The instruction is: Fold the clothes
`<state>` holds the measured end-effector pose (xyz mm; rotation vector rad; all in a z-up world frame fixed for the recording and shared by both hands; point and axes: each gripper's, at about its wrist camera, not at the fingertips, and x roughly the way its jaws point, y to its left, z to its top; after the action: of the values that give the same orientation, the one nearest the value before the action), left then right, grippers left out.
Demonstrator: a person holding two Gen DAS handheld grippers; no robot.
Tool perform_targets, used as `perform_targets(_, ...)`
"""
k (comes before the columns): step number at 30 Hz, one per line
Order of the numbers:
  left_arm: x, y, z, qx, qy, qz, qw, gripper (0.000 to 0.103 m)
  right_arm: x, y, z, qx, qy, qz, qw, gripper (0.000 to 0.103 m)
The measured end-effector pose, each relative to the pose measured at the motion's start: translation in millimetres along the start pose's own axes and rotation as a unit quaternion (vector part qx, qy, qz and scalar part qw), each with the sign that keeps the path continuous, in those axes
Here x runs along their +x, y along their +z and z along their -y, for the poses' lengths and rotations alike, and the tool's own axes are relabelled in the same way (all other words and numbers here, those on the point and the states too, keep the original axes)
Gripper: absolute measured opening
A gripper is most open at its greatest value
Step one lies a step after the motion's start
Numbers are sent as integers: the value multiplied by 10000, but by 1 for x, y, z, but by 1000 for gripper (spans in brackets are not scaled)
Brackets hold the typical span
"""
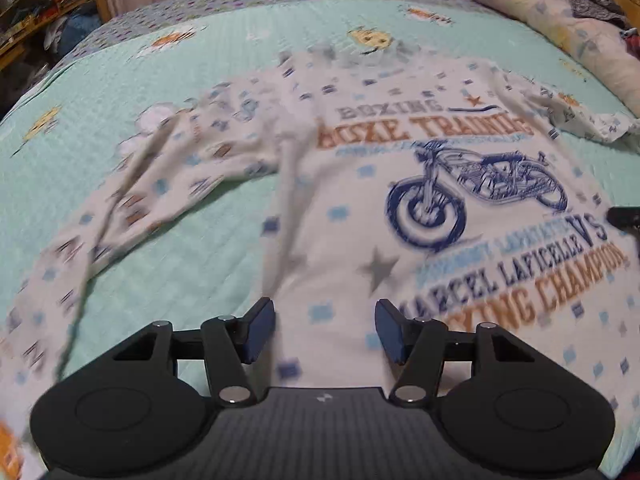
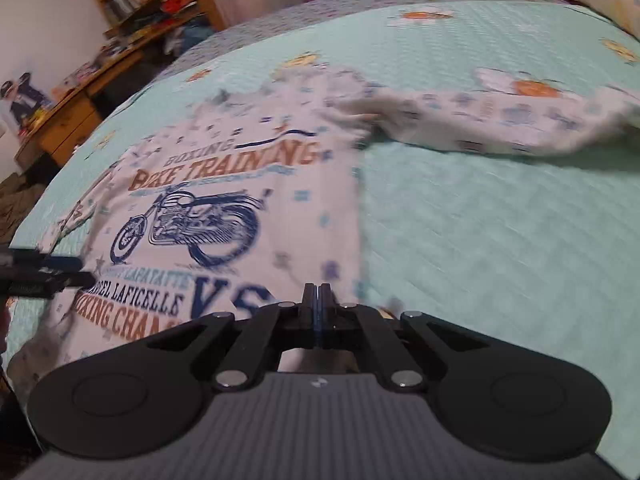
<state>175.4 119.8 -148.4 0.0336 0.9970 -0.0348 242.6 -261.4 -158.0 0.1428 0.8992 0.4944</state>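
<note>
Mint quilted bedspread (image 2: 500,220) under printed shirt (image 2: 240,208); wooden shelves (image 2: 152,4) behind.

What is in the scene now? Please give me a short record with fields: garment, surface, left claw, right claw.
garment: white printed shirt, spread front up, sleeves out to the sides
surface: mint quilted bedspread
left claw: open, over the shirt's lower part, holding nothing
right claw: shut, at the shirt's lower edge; a pinch of fabric cannot be confirmed
</note>
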Motion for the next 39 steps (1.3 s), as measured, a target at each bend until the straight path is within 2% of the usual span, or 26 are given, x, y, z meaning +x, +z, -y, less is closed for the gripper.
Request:
perform_targets(2,-11,5,10,75,94,120,9999,62,-8,4,-12,-127,85,68,9999,8)
perform_targets(3,-16,8,14,113,141,181,9997,62,-8,9,-22,-221,223,169,9994,8)
perform_targets(4,-21,16,22,137,57,308,9994,67,-8,14,-31,-273,380,259,9986,8)
perform_targets(5,-27,24,30,161,-30,435,9989,79,-6,19,-37,-285,524,323,9977,8)
perform_targets(6,-29,30,36,163,-81,517,9985,86,-2,23,-43,-300,640,367,9968,14)
perform_targets(7,-28,33,43,165,-78,526,9985,97,4,26,-49,-320,674,359,9966,19)
perform_targets(8,-18,37,49,228,-54,386,9990,99,11,28,-52,-337,632,307,9970,25)
perform_targets(9,-7,40,55,293,-29,243,9993,99,19,26,-51,-337,512,184,9979,29)
perform_targets(11,18,27,50,198,202,-308,9991,100,31,15,-42,-322,239,-120,9991,29)
perform_targets(12,29,18,44,97,287,-559,9980,103,26,8,-38,-341,298,-67,9990,30)
perform_targets(13,25,11,36,-95,133,-369,9992,102,19,4,-35,-264,328,-58,9991,31)
perform_targets(14,22,9,33,-119,129,-375,9991,102,11,-1,-32,-169,357,-66,9992,36)
perform_targets(15,18,8,31,-141,128,-385,9991,102,3,-3,-31,-66,382,-100,9992,50)
perform_targets(17,14,12,35,-135,183,-404,9989,98,-8,-1,-35,-14,413,-98,9991,62)
perform_targets(19,9,21,42,-51,250,-340,9991,95,-14,10,-49,-177,408,68,9990,64)
perform_targets(21,2,32,50,69,269,-122,9995,97,-15,29,-63,-260,416,349,9982,81)
perform_targets(23,6,41,55,149,316,-47,9994,102,-14,46,-77,-356,403,628,9966,89)
perform_targets(25,18,47,58,207,414,-106,9989,102,3,50,-80,-548,274,680,9958,90)
perform_targets(26,25,43,54,127,408,-195,9989,102,19,46,-77,-627,140,387,9972,90)
perform_targets(27,31,39,50,45,401,-285,9988,103,37,39,-71,-639,-61,-135,9978,90)
perform_targets(28,38,34,46,-38,394,-375,9985,102,50,30,-65,-704,-207,-476,9962,89)
perform_targets(30,33,27,37,-96,269,-292,9992,102,39,10,-62,-1126,-237,-220,9931,89)
perform_targets(32,30,26,33,-124,227,-296,9992,102,30,6,-59,-1136,-313,-253,9927,87)
perform_targets(34,28,32,35,-91,288,-282,9991,102,24,14,-58,-1039,-243,-175,9941,80)
perform_targets(37,27,47,43,52,505,-155,9986,102,27,42,-59,-768,22,229,9968,79)
perform_targets(39,27,58,50,181,625,9,9979,102,43,56,-57,-666,134,326,9972,79)
